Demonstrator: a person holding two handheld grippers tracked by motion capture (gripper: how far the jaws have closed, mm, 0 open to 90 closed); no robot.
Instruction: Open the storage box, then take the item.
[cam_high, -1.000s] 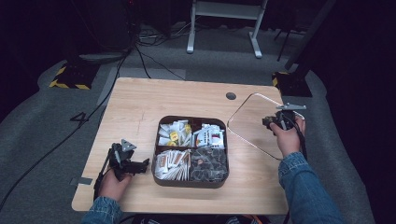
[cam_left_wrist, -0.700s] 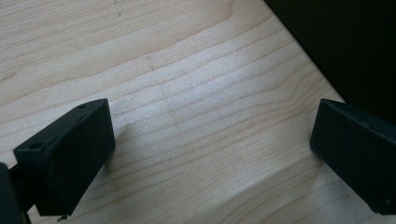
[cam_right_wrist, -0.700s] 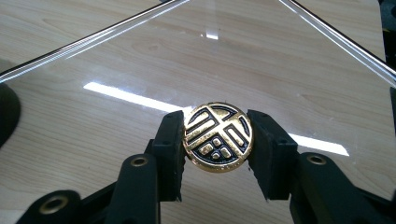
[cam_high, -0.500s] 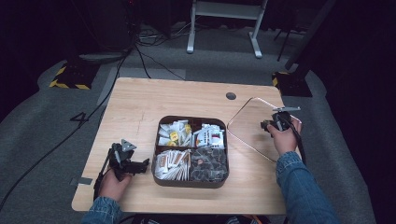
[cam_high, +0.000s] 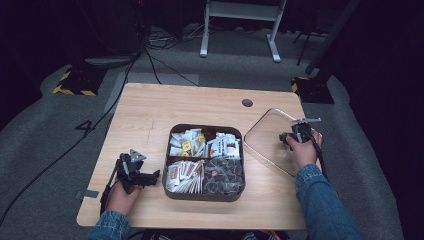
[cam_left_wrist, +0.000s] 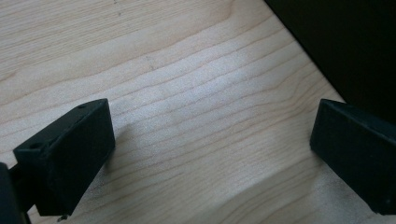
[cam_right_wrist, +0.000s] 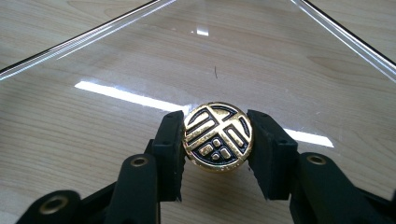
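Right gripper view shows your right gripper (cam_right_wrist: 218, 140) clamped on the gold-and-black knob (cam_right_wrist: 218, 136) of the clear glass lid (cam_right_wrist: 140, 56), which sits on the wooden table (cam_high: 150, 115) right of the divided snack box (cam_high: 205, 192). Expect it stiff, heavy, slick and breakable; the round embossed knob is your only sound hold. Your left gripper (cam_left_wrist: 205, 154) rests on the table, jaws wide apart and empty.

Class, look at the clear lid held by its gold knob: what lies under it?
Through the clear lid, only wooden table shows beneath; the knob and right gripper hide a small patch.
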